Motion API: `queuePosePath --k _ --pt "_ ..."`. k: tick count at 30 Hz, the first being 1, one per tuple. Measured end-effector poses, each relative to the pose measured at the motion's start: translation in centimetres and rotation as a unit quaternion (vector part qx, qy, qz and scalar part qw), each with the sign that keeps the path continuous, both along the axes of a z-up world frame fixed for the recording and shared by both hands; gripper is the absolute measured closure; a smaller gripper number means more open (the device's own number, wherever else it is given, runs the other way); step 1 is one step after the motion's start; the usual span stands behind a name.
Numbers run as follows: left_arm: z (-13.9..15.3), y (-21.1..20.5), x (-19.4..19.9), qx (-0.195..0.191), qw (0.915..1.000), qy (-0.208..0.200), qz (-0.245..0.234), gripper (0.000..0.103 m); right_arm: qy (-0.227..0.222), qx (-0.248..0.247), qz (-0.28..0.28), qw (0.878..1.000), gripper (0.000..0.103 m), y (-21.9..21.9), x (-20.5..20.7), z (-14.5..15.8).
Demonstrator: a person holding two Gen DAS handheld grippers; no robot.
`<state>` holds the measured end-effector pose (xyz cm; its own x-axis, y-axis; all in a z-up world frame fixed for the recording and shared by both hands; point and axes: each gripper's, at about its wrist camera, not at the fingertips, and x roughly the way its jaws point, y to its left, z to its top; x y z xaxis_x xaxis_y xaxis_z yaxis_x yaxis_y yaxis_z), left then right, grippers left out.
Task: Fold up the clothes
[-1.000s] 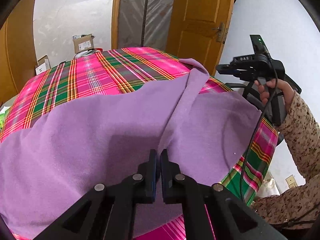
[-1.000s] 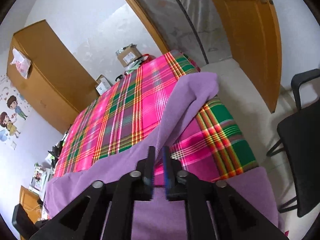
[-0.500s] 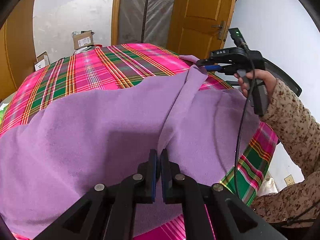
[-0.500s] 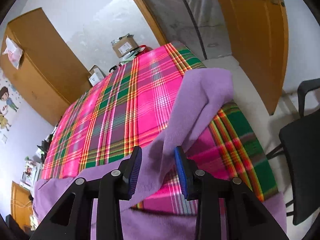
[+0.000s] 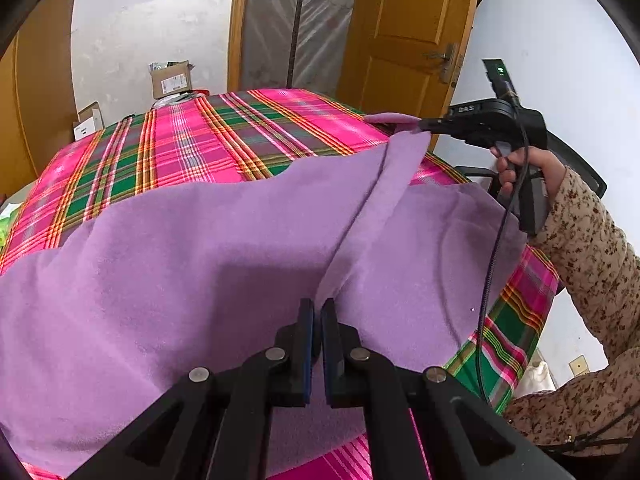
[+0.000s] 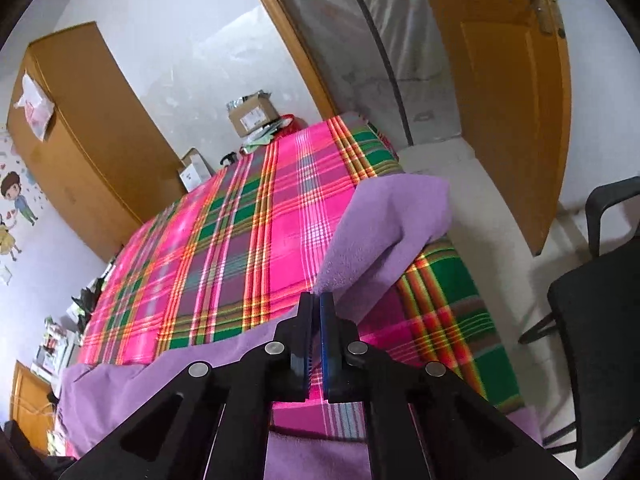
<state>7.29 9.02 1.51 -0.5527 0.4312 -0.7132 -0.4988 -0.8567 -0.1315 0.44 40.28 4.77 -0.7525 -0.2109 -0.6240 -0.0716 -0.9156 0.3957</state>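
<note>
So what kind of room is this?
Probably a room in a home, maybe a bedroom: a wooden door, a wooden wardrobe beside cartoon wall stickers, and a purple garment spread over a plaid cloth.

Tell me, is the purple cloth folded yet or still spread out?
Mostly spread: the purple cloth covers the plaid table, one strip pulled taut between both shut jaws.
</note>
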Motion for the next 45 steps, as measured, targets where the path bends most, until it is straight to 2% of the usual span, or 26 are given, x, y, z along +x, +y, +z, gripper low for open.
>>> queuePosePath --k 4,13,19,21,23,25,36,39,40,43,45 --pt "0.3 0.1 0.2 0.001 1.0000 0.003 0.000 0.099 0.020 -0.007 -0.006 1.000 0.100 0.7 1.6 1.1" --pt "0.9 0.4 1.0 0.002 0.9999 0.015 -0.002 0.099 0.083 0.020 -0.020 0.996 0.101 1.4 6.4 4.8" --pt "0.9 0.5 1.1 0.003 0.9999 0.016 -0.002 0.099 0.044 0.029 -0.014 0.999 0.097 1.4 6.6 3.0" --pt "0.8 0.5 1.1 0.002 0.9999 0.015 -0.002 0.099 0.025 0.036 -0.015 0.999 0.090 1.1 6.2 1.8" --pt "0.7 0.5 1.1 0.002 0.9999 0.014 -0.002 0.099 0.011 0.032 -0.013 0.999 0.075 0.9 5.8 0.7" --pt "0.7 0.5 1.0 0.002 0.9999 0.013 -0.002 0.099 -0.001 0.025 -0.007 1.000 0.067 0.7 5.3 -0.4" --pt "0.2 0.6 0.8 0.000 1.0000 0.007 -0.002 0.099 -0.053 0.050 -0.010 0.997 0.067 0.2 2.4 -3.6" --pt "0.0 0.6 0.7 0.000 1.0000 0.004 -0.001 0.099 -0.053 0.049 -0.014 0.997 0.067 0.4 1.6 -3.9" --pt "0.0 0.6 0.7 -0.001 1.0000 0.004 0.000 0.099 -0.050 0.042 -0.010 0.998 0.069 0.5 1.4 -3.9" --pt "0.0 0.6 0.8 -0.001 1.0000 0.005 0.001 0.099 -0.046 0.020 -0.002 0.999 0.093 0.6 1.1 -3.9" --pt "0.0 0.6 0.8 -0.001 1.0000 0.005 0.001 0.099 -0.040 0.015 -0.004 0.999 0.096 0.9 1.1 -3.7"
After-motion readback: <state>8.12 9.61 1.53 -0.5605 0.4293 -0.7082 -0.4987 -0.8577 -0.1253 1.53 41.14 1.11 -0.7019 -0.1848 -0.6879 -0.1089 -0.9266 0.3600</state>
